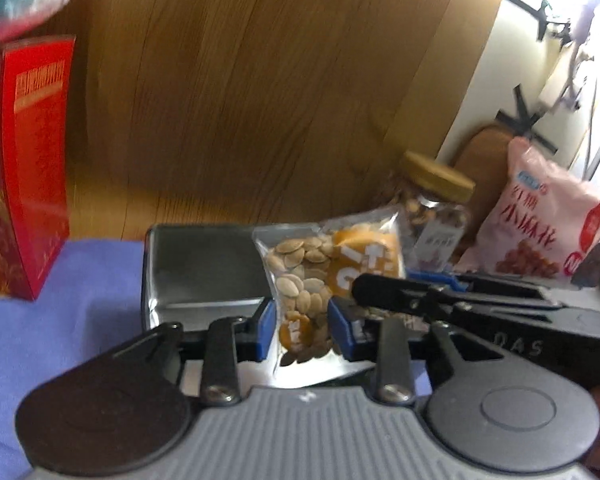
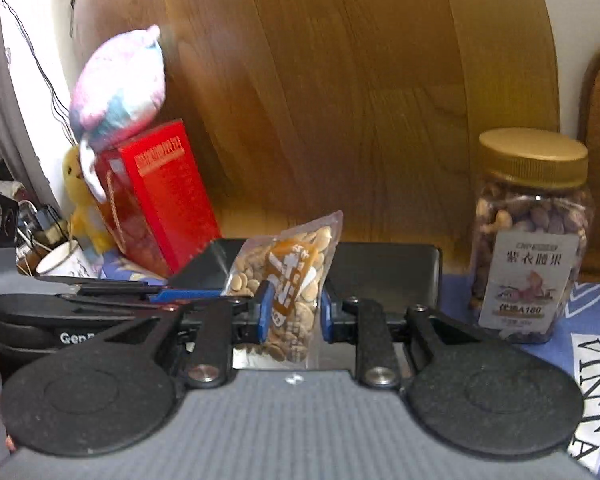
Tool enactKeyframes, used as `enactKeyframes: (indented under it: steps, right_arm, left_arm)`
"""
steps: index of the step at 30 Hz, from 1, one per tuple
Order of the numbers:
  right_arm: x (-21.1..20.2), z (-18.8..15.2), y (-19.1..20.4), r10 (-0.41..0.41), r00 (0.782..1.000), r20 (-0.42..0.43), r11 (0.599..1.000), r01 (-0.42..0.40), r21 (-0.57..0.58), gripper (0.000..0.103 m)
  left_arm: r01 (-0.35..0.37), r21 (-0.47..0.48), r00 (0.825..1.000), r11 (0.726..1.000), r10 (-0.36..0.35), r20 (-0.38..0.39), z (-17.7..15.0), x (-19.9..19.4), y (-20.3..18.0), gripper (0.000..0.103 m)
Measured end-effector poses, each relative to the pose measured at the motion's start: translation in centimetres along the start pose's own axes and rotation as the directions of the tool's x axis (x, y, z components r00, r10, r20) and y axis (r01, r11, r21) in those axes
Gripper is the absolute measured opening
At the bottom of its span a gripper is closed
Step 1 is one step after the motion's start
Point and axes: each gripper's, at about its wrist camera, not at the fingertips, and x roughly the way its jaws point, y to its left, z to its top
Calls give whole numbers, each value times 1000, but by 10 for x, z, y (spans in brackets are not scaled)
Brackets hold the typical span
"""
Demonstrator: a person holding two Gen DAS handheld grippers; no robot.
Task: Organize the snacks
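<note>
A clear packet of seeds with an orange label (image 1: 316, 280) stands between the blue pads of my left gripper (image 1: 302, 326), which is shut on it. The same seed packet (image 2: 288, 300) is also gripped by my right gripper (image 2: 293, 314), shut on its middle. Both hold it just in front of a grey metal tin (image 1: 196, 268), which also shows in the right wrist view (image 2: 384, 268). The right gripper's black body (image 1: 480, 300) reaches in from the right in the left wrist view.
A nut jar with a gold lid (image 2: 530, 240) stands right of the tin. A pink snack bag (image 1: 540, 224) leans further right. A red box (image 2: 160, 200) with a plush toy (image 2: 120, 80) on it stands at the left. A wooden panel (image 1: 240, 100) rises behind.
</note>
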Motion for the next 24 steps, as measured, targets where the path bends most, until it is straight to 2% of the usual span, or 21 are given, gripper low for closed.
enactKeyframes:
  steps: [2,4,6,9,13,15,17,21,24]
  right_arm:
    - [2,-2,-3,3,1000,-3,1000,-3,14,29]
    - [1,-3,-5,-19,1000,0,1000,19,20,36]
    - [-1,2,-5,-27,999,24,999,27,32,36]
    - [-26,-3,-9,-30,996,80,997,25,67,36]
    - [-74,-32,-20,3,991,135,990,-23,141,36]
    - [-86,-52,-29,22,994,111,977,-46,211,36]
    - [-89,-66,-29,75,993,90,963,-96,250,36]
    - [-83,-69,-1,104,994,30,981,-107,159,36]
    - [-57,-59,12,100,994,-48,988,-93,126,36]
  left_arm:
    - [-4,11,1000,1000,3,3,-2,2,1,34]
    - [-9,19,1000,1000,9,2,-2,-1,-2,35]
    - [0,21,1000,1000,-1,18,-4,-11,-5,38]
    - [11,26,999,1000,-12,51,-14,-40,-5,38]
    - [91,2,994,996,-91,60,-35,-77,-5,40]
    - [124,-20,991,992,-123,60,-52,-95,-5,40]
    - [140,-37,988,989,-137,72,-68,-106,-6,40]
    - [147,-130,989,981,-144,33,-90,-103,-2,40]
    - [144,-175,989,974,-147,-4,-98,-91,-2,40]
